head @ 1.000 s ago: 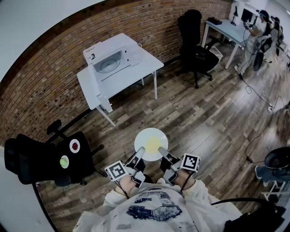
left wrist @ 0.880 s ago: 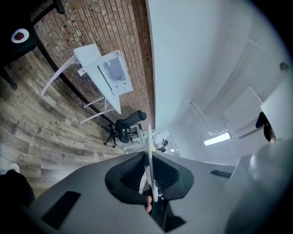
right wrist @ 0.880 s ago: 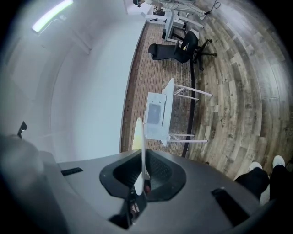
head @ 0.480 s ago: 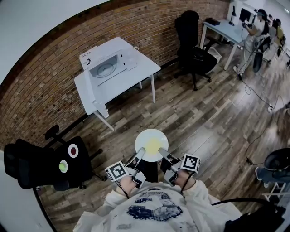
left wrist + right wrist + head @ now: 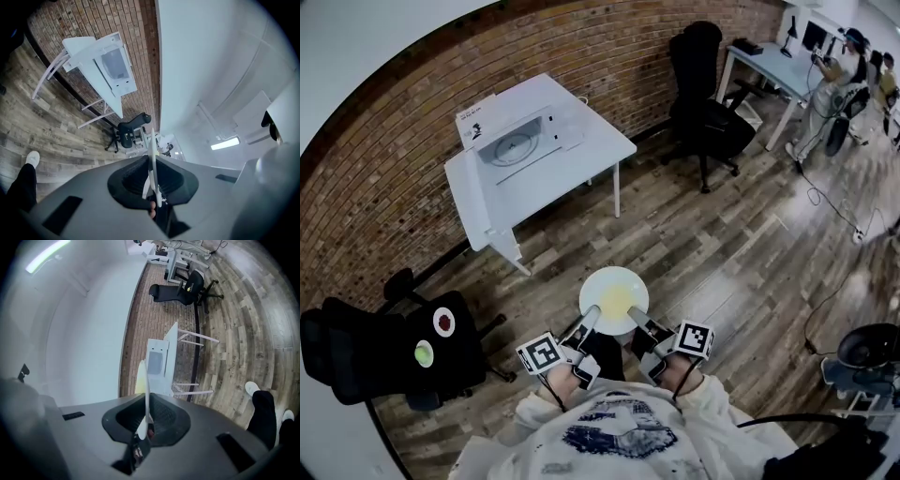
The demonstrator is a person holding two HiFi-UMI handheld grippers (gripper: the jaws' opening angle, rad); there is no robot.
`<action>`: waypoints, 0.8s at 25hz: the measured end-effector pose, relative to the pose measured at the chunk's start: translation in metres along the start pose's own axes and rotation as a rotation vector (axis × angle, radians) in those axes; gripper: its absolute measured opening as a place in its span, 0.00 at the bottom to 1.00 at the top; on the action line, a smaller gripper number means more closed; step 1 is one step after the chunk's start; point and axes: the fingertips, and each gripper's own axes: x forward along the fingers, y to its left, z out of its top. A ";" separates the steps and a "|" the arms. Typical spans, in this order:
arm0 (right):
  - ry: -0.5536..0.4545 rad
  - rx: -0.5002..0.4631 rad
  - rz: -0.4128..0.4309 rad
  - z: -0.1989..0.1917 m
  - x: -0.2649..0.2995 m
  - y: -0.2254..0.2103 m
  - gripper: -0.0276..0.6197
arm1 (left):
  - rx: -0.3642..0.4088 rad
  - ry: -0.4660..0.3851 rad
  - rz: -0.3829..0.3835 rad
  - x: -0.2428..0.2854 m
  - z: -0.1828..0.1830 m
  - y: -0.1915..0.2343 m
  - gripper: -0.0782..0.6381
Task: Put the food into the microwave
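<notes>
A white plate (image 5: pixel 614 298) with yellow food (image 5: pixel 616 300) in its middle is carried level above the wood floor. My left gripper (image 5: pixel 591 315) is shut on the plate's near-left rim, and my right gripper (image 5: pixel 634 314) is shut on its near-right rim. In the left gripper view the plate's edge (image 5: pixel 152 164) stands as a thin line between the jaws; the right gripper view shows the plate (image 5: pixel 146 394) the same way. The white microwave (image 5: pixel 517 134) stands with its door open on a white table (image 5: pixel 551 173) by the brick wall, well ahead of the plate.
A black office chair (image 5: pixel 705 103) stands right of the table. Another black chair (image 5: pixel 394 352) with round stickers is at the near left. A second white desk (image 5: pixel 773 66) and a person (image 5: pixel 830 84) are at the far right. Cables trail over the floor at the right.
The table and microwave have shifted slightly left and nearer in the head view as I walk. The plate stays held the same way in both grippers.
</notes>
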 end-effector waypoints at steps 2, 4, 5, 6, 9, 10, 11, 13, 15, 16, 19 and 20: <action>0.002 0.003 -0.015 0.012 0.019 -0.004 0.09 | 0.018 0.006 0.000 0.013 0.019 0.007 0.16; 0.005 0.005 -0.020 0.026 0.042 -0.006 0.09 | 0.042 0.012 0.048 0.022 0.043 0.019 0.16; 0.008 0.006 -0.017 0.033 0.055 -0.004 0.09 | 0.078 0.020 0.096 0.024 0.058 0.028 0.16; 0.012 0.008 -0.013 0.039 0.069 -0.003 0.09 | 0.106 0.026 0.129 0.028 0.072 0.036 0.16; 0.027 0.006 -0.021 0.059 0.112 0.000 0.09 | 0.071 0.002 0.091 0.048 0.113 0.036 0.16; 0.035 0.002 -0.024 0.066 0.127 0.002 0.09 | 0.090 -0.001 0.105 0.053 0.129 0.040 0.16; 0.045 0.000 -0.023 0.072 0.142 0.004 0.09 | 0.113 -0.002 0.125 0.056 0.145 0.044 0.16; 0.063 0.000 -0.015 0.082 0.171 0.009 0.09 | 0.050 -0.031 0.076 0.069 0.171 0.040 0.16; 0.078 -0.010 -0.017 0.094 0.198 0.010 0.09 | -0.079 -0.073 -0.029 0.086 0.192 0.029 0.16; 0.083 -0.019 -0.021 0.100 0.211 0.010 0.09 | -0.085 -0.080 -0.035 0.092 0.205 0.032 0.16; 0.090 -0.027 -0.026 0.116 0.245 0.009 0.09 | -0.035 -0.082 -0.001 0.103 0.240 0.045 0.16; 0.092 -0.028 -0.027 0.122 0.253 0.009 0.09 | -0.040 -0.085 -0.012 0.109 0.248 0.045 0.16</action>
